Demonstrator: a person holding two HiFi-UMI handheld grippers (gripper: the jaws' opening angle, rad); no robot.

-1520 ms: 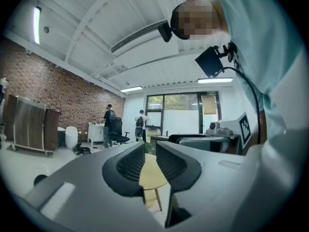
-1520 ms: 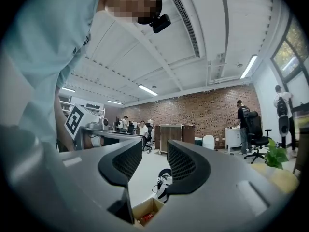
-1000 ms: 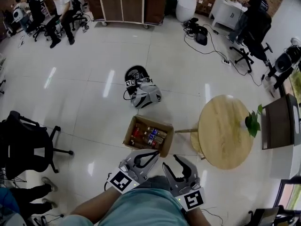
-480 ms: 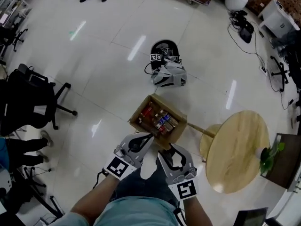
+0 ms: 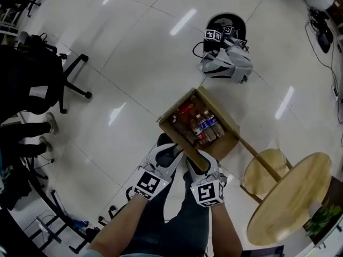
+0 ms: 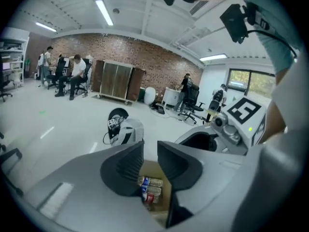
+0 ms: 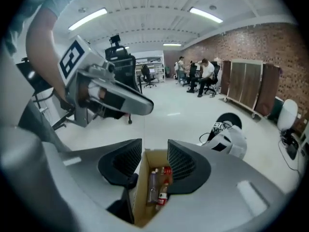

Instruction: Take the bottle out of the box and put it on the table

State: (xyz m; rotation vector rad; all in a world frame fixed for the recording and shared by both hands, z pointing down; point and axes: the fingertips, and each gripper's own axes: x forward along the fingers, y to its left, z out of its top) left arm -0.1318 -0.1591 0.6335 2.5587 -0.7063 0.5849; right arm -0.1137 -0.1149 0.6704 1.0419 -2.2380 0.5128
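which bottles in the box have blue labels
The two clear bottles lying side by side in the middle of the box; the red ones lie nearer its far corner.

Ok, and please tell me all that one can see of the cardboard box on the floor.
The cardboard box is plain brown, rectangular and open at the top. It sits flat on the glossy pale floor and lies diagonally in the head view. Inside it, several plastic bottles lie on their sides in a row, some with red labels and some with blue. The round table's wooden base stands close beside one of its corners.
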